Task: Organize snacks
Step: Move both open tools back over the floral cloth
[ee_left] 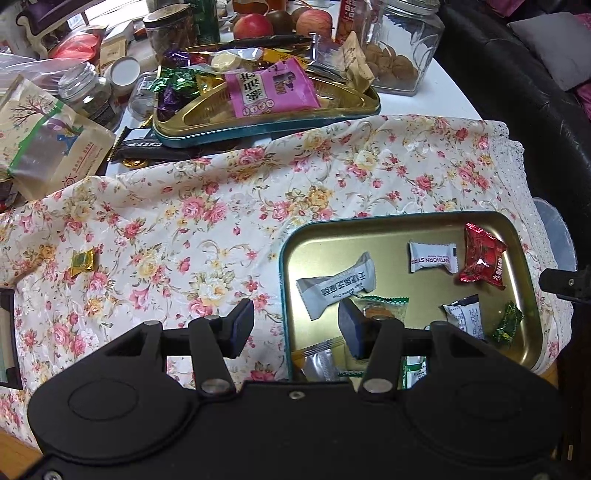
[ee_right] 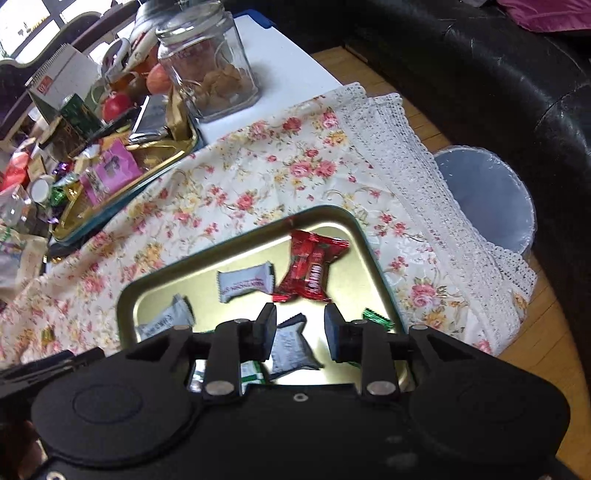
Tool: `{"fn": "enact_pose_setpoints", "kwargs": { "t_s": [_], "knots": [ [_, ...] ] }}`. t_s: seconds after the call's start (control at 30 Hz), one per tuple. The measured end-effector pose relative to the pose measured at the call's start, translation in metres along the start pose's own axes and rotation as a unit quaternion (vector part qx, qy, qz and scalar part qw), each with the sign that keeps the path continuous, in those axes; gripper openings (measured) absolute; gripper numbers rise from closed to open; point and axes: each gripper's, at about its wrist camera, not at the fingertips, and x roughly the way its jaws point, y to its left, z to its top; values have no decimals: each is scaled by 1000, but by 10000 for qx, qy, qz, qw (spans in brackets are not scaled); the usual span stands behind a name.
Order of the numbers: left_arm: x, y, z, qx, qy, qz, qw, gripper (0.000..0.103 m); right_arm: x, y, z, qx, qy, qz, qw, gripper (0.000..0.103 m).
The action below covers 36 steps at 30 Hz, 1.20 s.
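Observation:
A gold tin tray (ee_left: 424, 229) (ee_right: 229, 254) lies on the floral cloth and holds several wrapped snacks: a red candy (ee_left: 482, 260) (ee_right: 312, 267), a white one (ee_left: 432, 257) (ee_right: 245, 282), a grey-white bar (ee_left: 338, 286) (ee_right: 166, 323), a dark packet (ee_right: 291, 349) and a green candy (ee_left: 506, 326) (ee_right: 376, 319). My left gripper (ee_left: 293, 330) is open and empty over the tray's left rim. My right gripper (ee_right: 301, 334) is open and empty above the dark packet. A gold-green candy (ee_left: 83, 262) lies alone on the cloth at the left.
A second tin (ee_left: 266, 122) (ee_right: 122, 192) full of snacks, with a pink packet (ee_left: 271, 88), stands at the back. A glass jar of walnuts (ee_left: 400, 48) (ee_right: 214, 62), apples (ee_left: 253, 26), bags and jars crowd behind. A bin (ee_right: 487, 199) stands beside the table; a black sofa lies right.

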Motion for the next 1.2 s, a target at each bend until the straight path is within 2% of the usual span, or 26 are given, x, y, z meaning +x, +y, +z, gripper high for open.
{"fn": "enact_pose_setpoints", "kwargs": {
  "t_s": [0.2,0.6,0.7,0.93,1.2],
  "knots": [
    [-5,13,0,-154,23,68,9999,57,-7,23,2,-49,-94,196,9998,31],
    [-8,45,-1,-162,-300,919,9952,58,3,85,2,-185,61,665,9976,33],
    [-7,58,-2,-229,-262,977,9946,58,6,106,-2,-304,151,775,9964,34],
    [-10,96,-4,-604,-137,895,9941,58,18,155,-15,-660,375,882,9932,34],
    [-34,160,-5,-1368,-395,1067,9840,58,33,208,-40,-1107,672,946,9871,34]
  ]
}}
